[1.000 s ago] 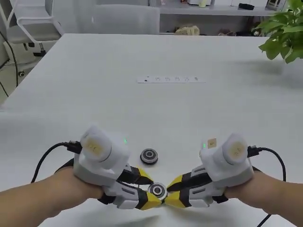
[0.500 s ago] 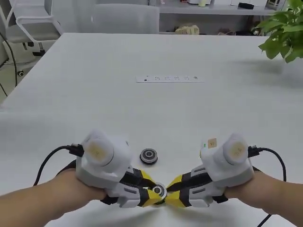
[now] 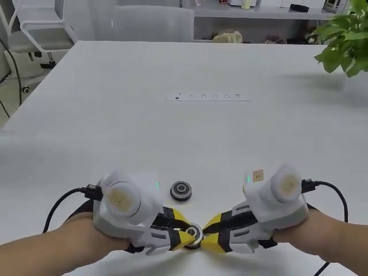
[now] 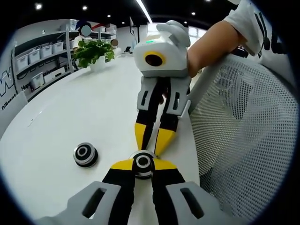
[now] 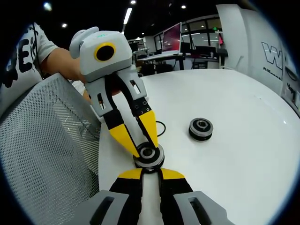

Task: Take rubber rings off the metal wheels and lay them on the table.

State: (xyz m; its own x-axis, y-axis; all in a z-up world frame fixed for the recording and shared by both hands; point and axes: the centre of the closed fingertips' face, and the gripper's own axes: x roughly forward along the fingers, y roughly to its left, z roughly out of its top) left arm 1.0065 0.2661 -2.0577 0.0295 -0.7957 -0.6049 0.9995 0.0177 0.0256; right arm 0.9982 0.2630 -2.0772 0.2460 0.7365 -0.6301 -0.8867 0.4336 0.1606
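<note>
A small metal wheel with a black rubber ring (image 3: 194, 233) is held just above the white table's near edge, pinched from both sides. My left gripper (image 3: 185, 236) is shut on it, its yellow tips flanking the wheel (image 4: 143, 162). Facing it, my right gripper (image 3: 203, 236) is shut on the wheel's rim (image 5: 149, 155). A second wheel, also with its black ring (image 3: 181, 190), lies flat on the table just beyond the grippers (image 4: 85, 154) (image 5: 200, 128).
A white power strip (image 3: 207, 96) lies mid-table. A potted plant (image 3: 344, 43) stands at the far right. A mesh chair back (image 4: 243, 131) is close behind the table's near edge. Cables trail from both grippers.
My left gripper has dropped lower and rolled, and its tips have closed in on the wheel, which now shows less. The right gripper and the loose wheel have stayed put.
</note>
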